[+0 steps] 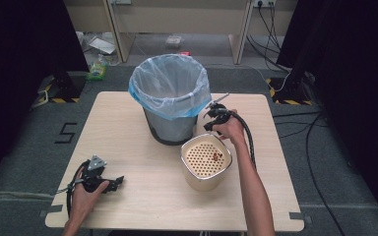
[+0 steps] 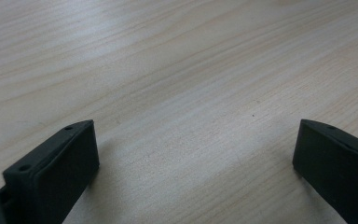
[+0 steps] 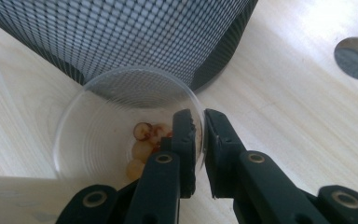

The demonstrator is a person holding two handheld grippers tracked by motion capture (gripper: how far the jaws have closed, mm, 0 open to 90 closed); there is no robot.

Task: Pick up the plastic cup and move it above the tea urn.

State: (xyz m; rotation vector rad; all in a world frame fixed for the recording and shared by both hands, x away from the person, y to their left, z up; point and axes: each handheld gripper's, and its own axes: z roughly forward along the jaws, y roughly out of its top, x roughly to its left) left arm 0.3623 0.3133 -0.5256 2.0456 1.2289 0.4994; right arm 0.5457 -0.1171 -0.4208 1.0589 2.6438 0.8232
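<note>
A clear plastic cup (image 3: 98, 112) stands on the wooden table beside the foot of a mesh waste bin (image 3: 144, 37). A few pale and red food bits (image 3: 142, 140) lie in its bottom. My right gripper (image 3: 200, 117) is shut on the cup's rim wall, one jaw inside the cup and one outside. From above, that right gripper (image 1: 212, 117) sits just right of the bin (image 1: 170, 101), behind a beige container (image 1: 192, 177). My left gripper (image 1: 114, 183) rests low at the table's front left, open, with bare wood between its jaws (image 2: 196, 135).
The bin is lined with a pale blue bag (image 1: 170, 83). The beige container holds a perforated insert (image 1: 204, 158) with a few reddish bits on it. A round hole (image 3: 356, 58) pierces the tabletop to the right of the cup. Cables (image 1: 295, 123) lie on the floor at right.
</note>
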